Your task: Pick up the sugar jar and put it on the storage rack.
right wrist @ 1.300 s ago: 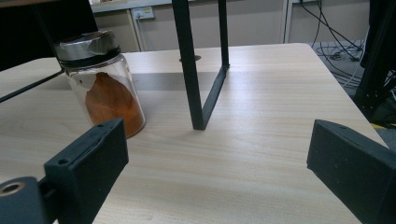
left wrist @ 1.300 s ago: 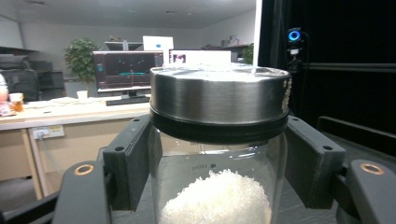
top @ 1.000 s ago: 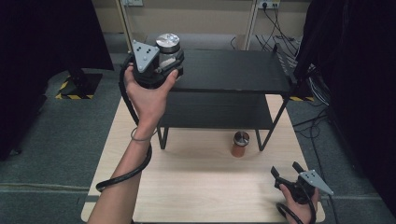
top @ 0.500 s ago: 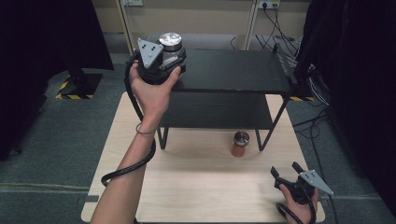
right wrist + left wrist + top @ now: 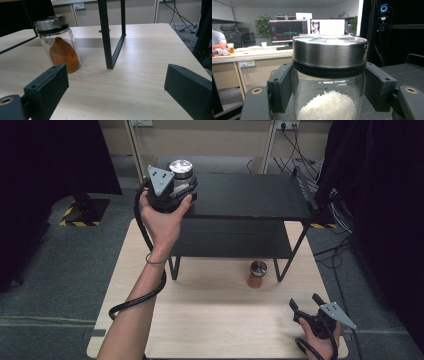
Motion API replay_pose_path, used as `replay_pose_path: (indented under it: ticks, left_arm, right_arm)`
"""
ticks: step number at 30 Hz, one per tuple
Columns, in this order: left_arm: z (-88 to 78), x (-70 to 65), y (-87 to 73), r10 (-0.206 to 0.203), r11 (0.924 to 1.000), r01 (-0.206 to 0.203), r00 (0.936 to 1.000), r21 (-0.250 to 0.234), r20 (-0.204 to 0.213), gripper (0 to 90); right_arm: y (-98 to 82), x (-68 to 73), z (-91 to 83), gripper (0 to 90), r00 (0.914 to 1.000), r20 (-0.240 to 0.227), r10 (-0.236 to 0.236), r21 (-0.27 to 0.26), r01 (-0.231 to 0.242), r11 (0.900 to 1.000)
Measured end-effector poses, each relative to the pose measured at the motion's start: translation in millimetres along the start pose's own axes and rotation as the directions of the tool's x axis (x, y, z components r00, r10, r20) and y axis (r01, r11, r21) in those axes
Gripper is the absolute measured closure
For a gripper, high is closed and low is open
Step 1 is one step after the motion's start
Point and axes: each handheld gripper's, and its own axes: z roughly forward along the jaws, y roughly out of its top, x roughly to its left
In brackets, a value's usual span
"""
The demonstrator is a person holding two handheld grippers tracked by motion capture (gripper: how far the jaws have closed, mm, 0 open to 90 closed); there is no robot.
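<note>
Left gripper (image 5: 328, 100) clamped on glass jar (image 5: 328, 75); jar's base perhaps above shelf.

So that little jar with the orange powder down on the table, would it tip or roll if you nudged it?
The jar with orange powder stands upright on a flat base, so a low push would probably slide it across the smooth wooden table. It looks only partly filled, so likely light, and a push near the metal lid might tip it. Once on its round side it could roll.

Grey carpet floor (image 5: 60, 270), black curtains (image 5: 45, 165), beige wall w/ sockets (image 5: 141, 122), office desk (image 5: 249, 53) w/ monitors (image 5: 288, 30), potted plant (image 5: 264, 23)
</note>
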Motion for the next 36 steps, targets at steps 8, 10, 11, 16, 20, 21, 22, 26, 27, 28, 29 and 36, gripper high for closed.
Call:
replay_pose_path:
  ticks: [8, 10, 11, 16, 20, 21, 22, 26, 27, 28, 29, 36]
  left_arm:
    - [-0.4, 2.3, -4.9, -0.029, 0.9995, 0.029, 0.9996, -0.015, 0.002, 30.9]
    - [-0.2, 2.5, -3.2, -0.031, 0.9995, 0.031, 0.9995, -0.009, 0.002, 30.9]
    - [-0.1, 2.9, -2.3, -0.031, 0.9995, 0.031, 0.9995, -0.005, 0.003, 30.9]
    - [0.0, 3.9, -1.1, -0.031, 0.9995, 0.031, 0.9995, 0.0, 0.006, 30.7]
    - [-0.6, 5.9, -3.1, -0.031, 0.9992, 0.032, 0.9993, -0.024, 0.02, 25.5]
    - [-1.7, 5.3, -4.8, -0.036, 0.9983, 0.037, 0.9992, -0.045, 0.018, 17.0]
    - [-2.9, 5.7, -5.5, -0.041, 0.9974, 0.042, 0.9989, -0.058, 0.022, 12.4]
    - [-11.6, 4.4, -2.7, -0.01, 0.9964, 0.012, 0.9995, -0.084, 0.029, 4.1]
    - [-13.1, 4.3, -2.1, -0.004, 0.9964, 0.006, 0.9996, -0.085, 0.029, 3.6]
    - [-14.9, 4.4, -1.8, 0.0, 0.9961, 0.003, 0.9995, -0.088, 0.03, 3.3]
    - [-16.2, 4.6, -1.6, 0.003, 0.996, -0.001, 0.9995, -0.09, 0.032, 3.0]
    - [-27.6, 6.1, -5.8, 0.029, 0.9937, -0.024, 0.9989, -0.11, 0.038, 2.2]
  right_arm:
    - [0.1, 0.0, 0.0, 5.6, 1.0, -0.001, -0.002, 0.001, 0.002, 1.0]
    - [0.2, 0.2, 0.0, 5.6, 1.0, -0.001, -0.002, 0.002, 0.002, 1.0]
    - [0.3, 0.3, 0.1, 5.6, 1.0, -0.001, -0.003, 0.002, 0.003, 1.0]
    - [0.4, 0.3, 0.2, 5.6, 1.0, -0.004, -0.002, 0.003, 0.002, 1.0]
    - [0.3, 0.0, 0.1, 5.6, 1.0, -0.005, 0.0, 0.002, 0.0, 1.0]
    - [0.3, -0.1, 0.1, 5.5, 1.0, -0.006, 0.0, 0.003, 0.0, 1.0]
    - [0.4, -0.2, 0.1, 5.6, 1.0, -0.006, 0.0, 0.003, 0.0, 1.0]
    - [0.1, 0.0, 0.0, 5.6, 1.0, -0.005, 0.001, 0.001, -0.001, 1.0]
    - [0.1, 0.2, 0.0, 5.6, 1.0, -0.004, 0.0, 0.002, 0.0, 1.0]
    - [0.3, 0.4, 0.0, 5.6, 1.0, -0.003, -0.001, 0.002, 0.001, 1.0]
    - [0.4, 0.6, 0.1, 5.6, 1.0, -0.003, -0.003, 0.003, 0.003, 1.0]
    - [0.8, 0.9, 0.4, 5.6, 1.0, -0.004, -0.001, 0.005, 0.001, 1.0]
